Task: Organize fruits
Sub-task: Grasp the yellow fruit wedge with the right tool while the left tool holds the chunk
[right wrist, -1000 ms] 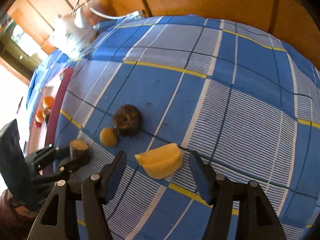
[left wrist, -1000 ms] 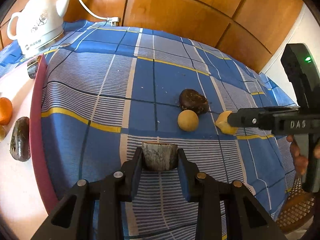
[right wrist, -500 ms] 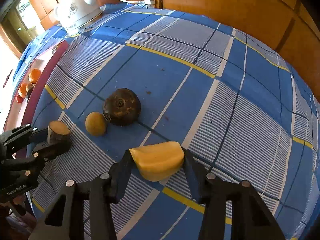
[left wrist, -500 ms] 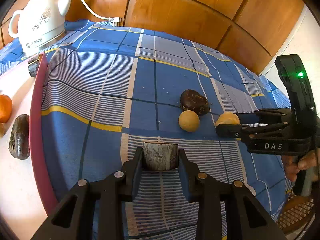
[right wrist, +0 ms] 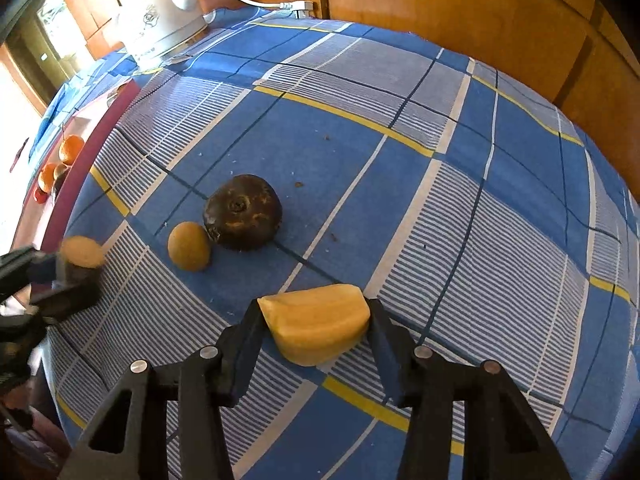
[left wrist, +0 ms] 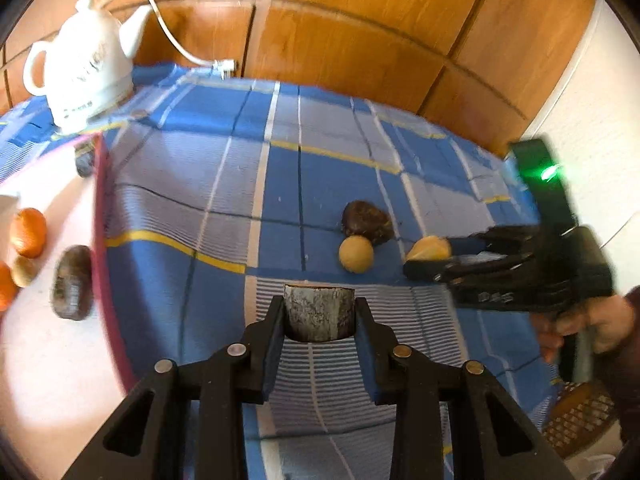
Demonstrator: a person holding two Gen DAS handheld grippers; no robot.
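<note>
Lifting both fruits off the tabletop [right wrist: 400, 184]: left claw [left wrist: 319, 312] clenched on the grey-barked stub [left wrist: 319, 312], right claw [right wrist: 314, 330] clamped on the yellow wedge [right wrist: 316, 328]; keeping grips firm, carrying level toward the pink tray [left wrist: 40, 360].

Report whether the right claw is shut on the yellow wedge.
Shut on it: both pads of the right claw press the yellow wedge's ends, having just closed in.

Checked tablecloth [right wrist: 400, 208], kettle [right wrist: 160, 28], dark fruit [right wrist: 243, 212], tray [left wrist: 105, 264]
</note>
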